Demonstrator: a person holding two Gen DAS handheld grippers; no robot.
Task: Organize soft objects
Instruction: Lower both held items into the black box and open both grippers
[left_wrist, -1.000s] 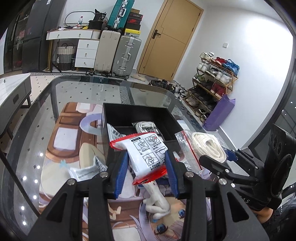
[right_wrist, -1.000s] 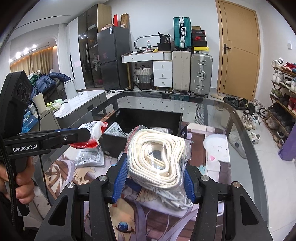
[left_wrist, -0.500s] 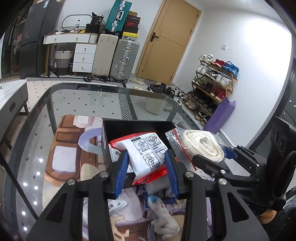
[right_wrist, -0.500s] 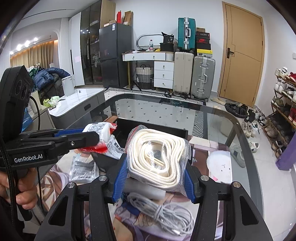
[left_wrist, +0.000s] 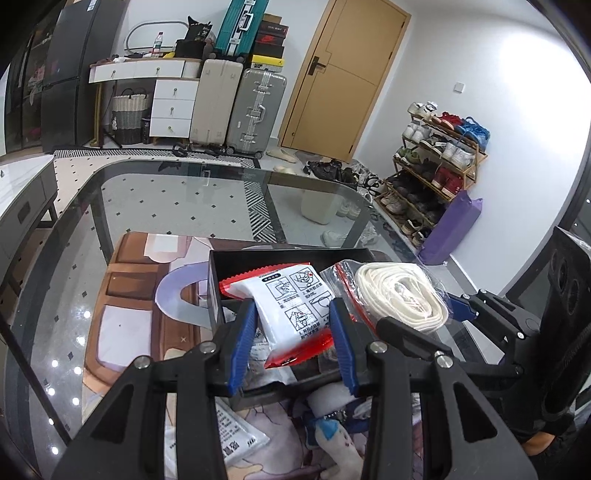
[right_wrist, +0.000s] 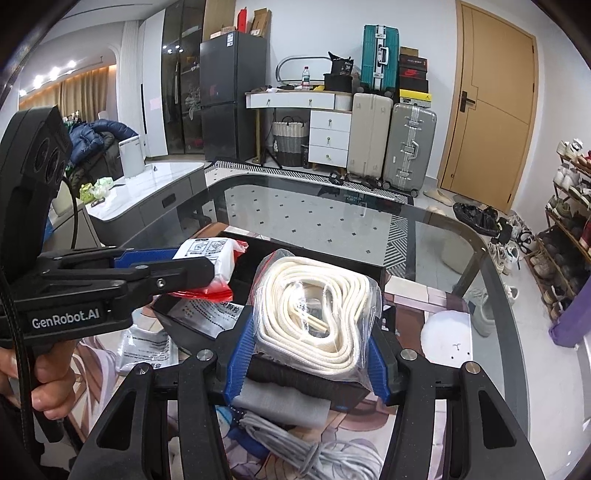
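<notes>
My left gripper (left_wrist: 293, 343) is shut on a white packet with red ends (left_wrist: 291, 310), held above the black box (left_wrist: 280, 256); the packet also shows in the right wrist view (right_wrist: 210, 258). My right gripper (right_wrist: 308, 354) is shut on a clear zip bag of coiled white cord (right_wrist: 314, 314), held over the box's near right part (right_wrist: 384, 273); the bag also shows in the left wrist view (left_wrist: 399, 295). Printed white packets lie inside the box (right_wrist: 207, 310).
The box stands on an illustrated mat (left_wrist: 125, 295) on a glass table (left_wrist: 177, 199). A grey cable bundle (right_wrist: 314, 450), a grey cloth (right_wrist: 284, 402), a white packet (left_wrist: 236, 439) and a plush toy (left_wrist: 332, 432) lie near the front. A white round pad (right_wrist: 447, 332) lies right.
Both grippers have moved forward and up with their loads, from in front of the box to above it. The box now sits lower and closer in both views.
</notes>
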